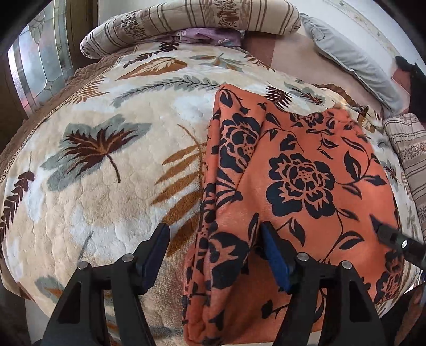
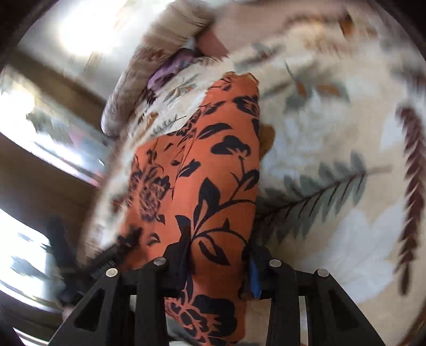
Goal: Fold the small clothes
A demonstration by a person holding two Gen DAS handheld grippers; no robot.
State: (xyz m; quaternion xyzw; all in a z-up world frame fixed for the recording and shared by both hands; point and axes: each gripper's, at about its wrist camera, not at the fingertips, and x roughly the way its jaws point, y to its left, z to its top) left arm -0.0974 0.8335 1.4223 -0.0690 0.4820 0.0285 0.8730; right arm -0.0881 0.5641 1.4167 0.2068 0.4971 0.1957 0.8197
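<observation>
To the left of my left tool (image 1: 213, 255) the leafy blanket (image 1: 106, 159) lies bare and free; the orange cloth (image 1: 293, 173) fills the right; a striped pillow (image 1: 186, 18) blocks the far end of the bed.

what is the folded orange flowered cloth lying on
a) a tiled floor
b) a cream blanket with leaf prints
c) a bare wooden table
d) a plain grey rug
b: in the left wrist view the orange cloth lies on a fluffy cream blanket printed with brown and grey leaves, which spreads out around it.
</observation>
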